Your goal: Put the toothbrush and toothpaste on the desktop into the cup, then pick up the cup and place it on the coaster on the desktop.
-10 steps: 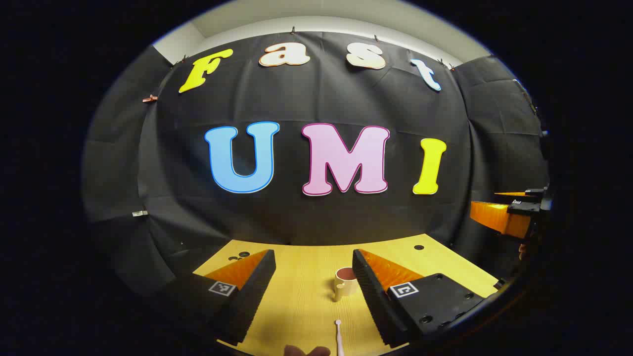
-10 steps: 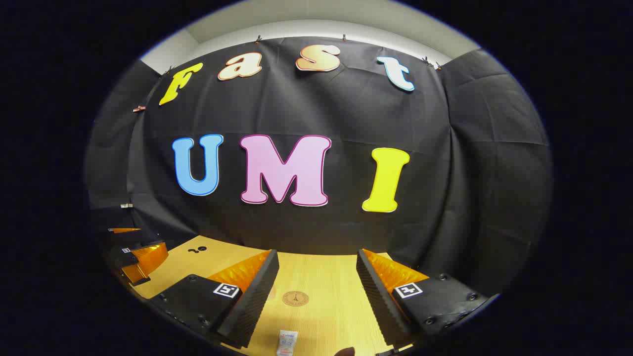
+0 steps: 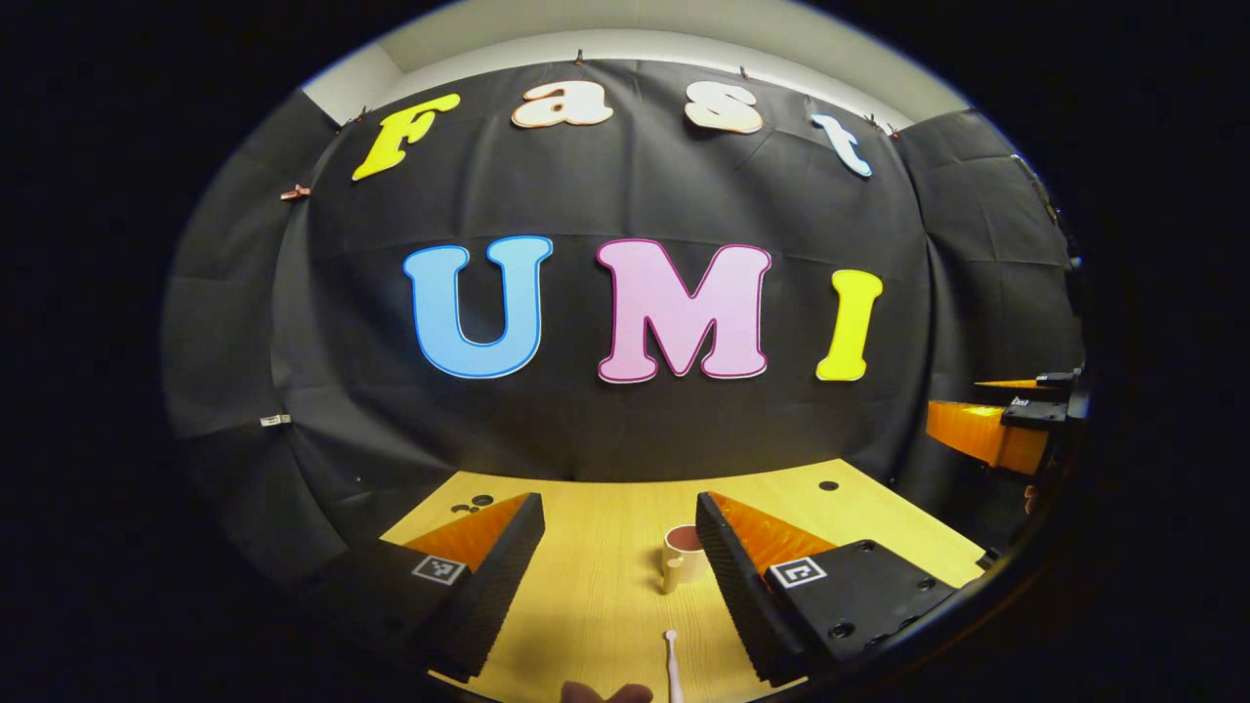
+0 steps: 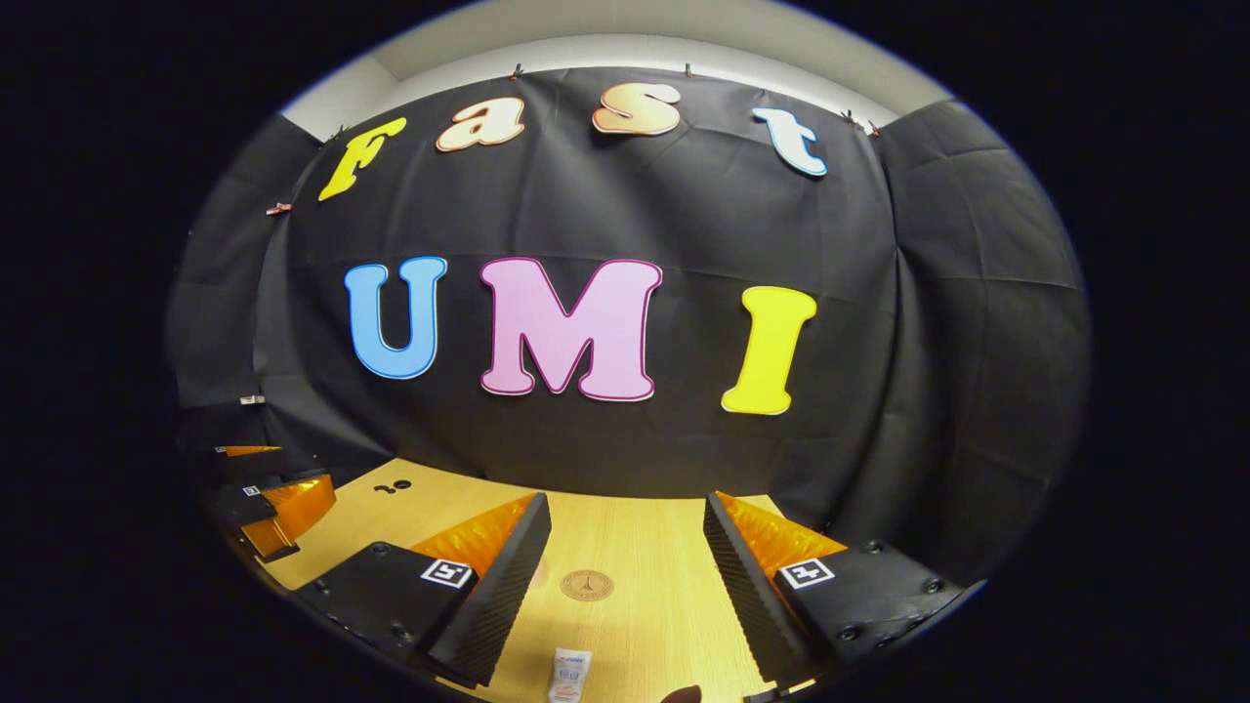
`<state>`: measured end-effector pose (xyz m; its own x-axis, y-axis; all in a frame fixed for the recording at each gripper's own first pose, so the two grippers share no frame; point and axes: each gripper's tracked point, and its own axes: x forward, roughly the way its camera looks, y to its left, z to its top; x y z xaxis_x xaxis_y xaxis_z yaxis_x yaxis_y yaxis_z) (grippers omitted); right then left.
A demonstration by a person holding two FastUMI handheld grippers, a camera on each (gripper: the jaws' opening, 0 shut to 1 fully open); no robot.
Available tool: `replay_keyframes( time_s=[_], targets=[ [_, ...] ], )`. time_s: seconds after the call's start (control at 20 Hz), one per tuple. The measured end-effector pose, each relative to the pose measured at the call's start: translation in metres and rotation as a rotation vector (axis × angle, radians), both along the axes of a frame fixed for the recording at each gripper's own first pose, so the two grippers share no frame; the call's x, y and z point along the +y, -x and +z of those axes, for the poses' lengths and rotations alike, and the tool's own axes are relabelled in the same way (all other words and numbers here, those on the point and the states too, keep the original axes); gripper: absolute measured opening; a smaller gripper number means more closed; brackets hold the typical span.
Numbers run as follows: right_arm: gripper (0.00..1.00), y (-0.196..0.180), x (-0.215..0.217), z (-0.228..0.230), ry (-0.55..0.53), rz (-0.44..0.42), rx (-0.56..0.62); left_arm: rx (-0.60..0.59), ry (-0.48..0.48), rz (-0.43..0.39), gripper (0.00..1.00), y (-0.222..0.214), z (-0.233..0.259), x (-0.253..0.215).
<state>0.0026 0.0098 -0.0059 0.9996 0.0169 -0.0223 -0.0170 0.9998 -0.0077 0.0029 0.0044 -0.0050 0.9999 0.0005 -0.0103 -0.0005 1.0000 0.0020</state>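
Cup: the cup (image 3: pixel 684 553) stands upright on the tabletop (image 3: pixel 596 576), just beside the right finger of the left gripper (image 3: pixel 615 547) in the left gripper view.
Toothbrush: the toothbrush (image 3: pixel 671 664) lies at the near edge, well before the cup.
Toothpaste: the toothpaste (image 4: pixel 569 676) lies at the near edge in the right gripper view, between the fingers of the right gripper (image 4: pixel 625 557).
Coaster: the coaster (image 4: pixel 587 585) lies flat beyond the toothpaste, apart from it.
Fingers: both pairs stand wide apart and hold nothing.
Around: dark holes (image 3: pixel 472 505) lie near the far left corner – nothing stands between the fingers and the things.
Change: from the earlier frame almost nothing moved; the right gripper view tilted a little.
Room: bare wood lies between cup and toothbrush – the cloth wall closes the far edge.
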Motion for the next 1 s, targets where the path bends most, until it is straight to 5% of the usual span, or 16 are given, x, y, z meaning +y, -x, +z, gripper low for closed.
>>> replay_keyframes(
  time_s=[0.55,1.0],
  targets=[
    [0.96,-0.005,0.012,-0.038,0.002,0.016,0.102,0.039,-0.008,0.010,0.97,-0.003,-0.016,0.013],
    [0.97,-0.006,0.037,-0.130,0.015,0.041,0.337,0.062,-0.004,0.001,0.97,-0.011,-0.028,0.034]
  ],
)
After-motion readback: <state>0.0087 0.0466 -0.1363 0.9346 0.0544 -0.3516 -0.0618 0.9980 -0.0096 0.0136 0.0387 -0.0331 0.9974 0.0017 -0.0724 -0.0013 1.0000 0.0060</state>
